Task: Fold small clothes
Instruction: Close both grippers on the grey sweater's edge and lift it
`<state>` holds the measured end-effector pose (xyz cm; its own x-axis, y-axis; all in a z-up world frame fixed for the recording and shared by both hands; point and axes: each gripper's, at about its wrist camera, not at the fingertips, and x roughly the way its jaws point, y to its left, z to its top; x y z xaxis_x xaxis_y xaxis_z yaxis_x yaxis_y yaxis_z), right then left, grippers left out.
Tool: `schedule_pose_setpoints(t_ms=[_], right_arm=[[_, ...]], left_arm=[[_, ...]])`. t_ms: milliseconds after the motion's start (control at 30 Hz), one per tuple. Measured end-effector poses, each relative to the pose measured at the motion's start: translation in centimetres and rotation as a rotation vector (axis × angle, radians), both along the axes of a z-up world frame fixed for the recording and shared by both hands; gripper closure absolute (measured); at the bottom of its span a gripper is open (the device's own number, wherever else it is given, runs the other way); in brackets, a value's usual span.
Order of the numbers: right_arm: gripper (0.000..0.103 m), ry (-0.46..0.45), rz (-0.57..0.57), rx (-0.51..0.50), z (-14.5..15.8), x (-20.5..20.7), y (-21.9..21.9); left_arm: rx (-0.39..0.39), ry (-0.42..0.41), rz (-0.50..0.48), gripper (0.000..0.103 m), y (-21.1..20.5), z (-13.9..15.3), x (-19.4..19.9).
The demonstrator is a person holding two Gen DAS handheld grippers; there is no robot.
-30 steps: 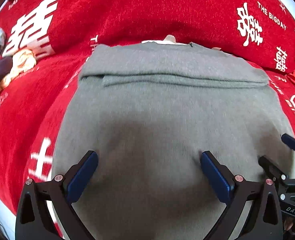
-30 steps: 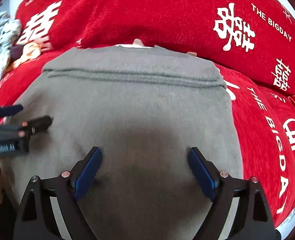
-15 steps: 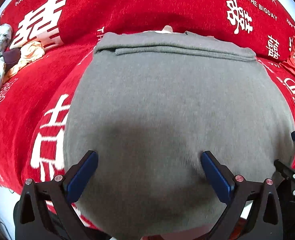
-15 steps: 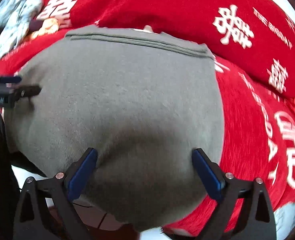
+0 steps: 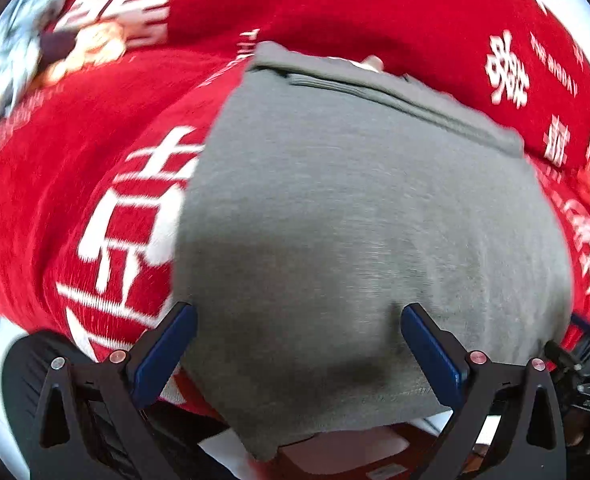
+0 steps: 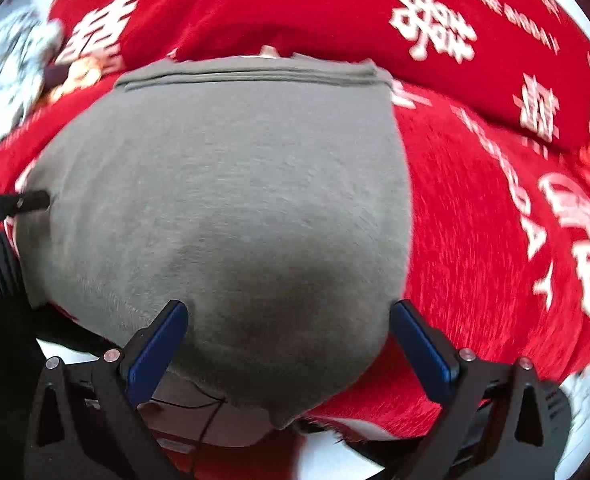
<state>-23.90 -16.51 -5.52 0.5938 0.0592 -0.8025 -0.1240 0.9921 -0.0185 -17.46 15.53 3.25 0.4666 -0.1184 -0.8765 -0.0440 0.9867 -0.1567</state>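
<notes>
A grey knit garment (image 5: 355,220) lies folded flat on a red blanket (image 5: 75,140) with white characters. Its hem band is at the far side and its near edge hangs over the blanket's front edge. My left gripper (image 5: 297,344) hovers open over the garment's near left part, pads apart from the cloth. My right gripper (image 6: 289,340) is over the garment (image 6: 223,200) near its right corner. Its jaws are opening wide, and the cloth lies below them, not pinched. Each gripper shows at the edge of the other's view: the left gripper (image 6: 11,204) and the right gripper (image 5: 587,360).
A heap of other clothes (image 5: 19,48) lies at the far left of the blanket (image 6: 495,220), also seen as the heap (image 6: 11,68) in the right wrist view. A raised red ridge runs behind the garment. Below the front edge are the floor and a thin cable (image 6: 199,404).
Both grippers have drawn back toward the blanket's front edge, so the garment's near edge and the floor below now show. The right jaws stand a little wider.
</notes>
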Motion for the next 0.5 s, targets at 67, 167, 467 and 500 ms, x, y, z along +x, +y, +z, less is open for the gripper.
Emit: schedule_pose_setpoints(t_ms=[67,167,467,500], right_arm=[[0.002,0.020,-0.011,0.052,-0.3,0.3,-0.8],[0.001,0.000,-0.002,0.081,-0.5,-0.2,-1.1],[0.001,-0.021,0.082,0.178,-0.4,-0.4,-1.2],[0.001,-0.024,0.092,0.180,-0.4,-0.3,-1.1]], left_arm=[[-0.040,-0.025,0.006,0.000,1.1,0.0,-0.4],[-0.143,-0.030,0.030,0.000,3.4,-0.8,-0.7],[-0.276,-0.026,-0.112,0.000,4.0,-0.9,-0.6],[-0.244,-0.023,-0.146,0.000,2.9,-0.9,-0.6]])
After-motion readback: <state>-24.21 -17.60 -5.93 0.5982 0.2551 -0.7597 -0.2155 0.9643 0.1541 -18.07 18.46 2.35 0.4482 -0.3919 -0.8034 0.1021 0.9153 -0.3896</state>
